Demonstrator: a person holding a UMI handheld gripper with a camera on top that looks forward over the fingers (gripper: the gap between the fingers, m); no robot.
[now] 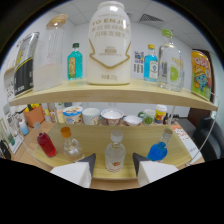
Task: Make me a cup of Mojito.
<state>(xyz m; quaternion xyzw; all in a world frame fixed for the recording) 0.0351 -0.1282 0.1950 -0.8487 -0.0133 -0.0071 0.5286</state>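
My gripper is open, its two white fingers pointing at a wooden shelf unit. A small clear bottle with a white cap stands on the lower shelf just ahead of the fingers, in line with the gap between them. To its left stand a clear bottle with an orange cap and a red bottle. To its right leans a blue bottle. On the upper shelf a large white jar stands in the middle, with a teal bottle beside it.
The upper shelf also carries a dark bottle, a tall clear jar, a blue-labelled bottle, a clear lime-labelled bottle and a colourful can. Several cups and bowls line the back of the lower shelf.
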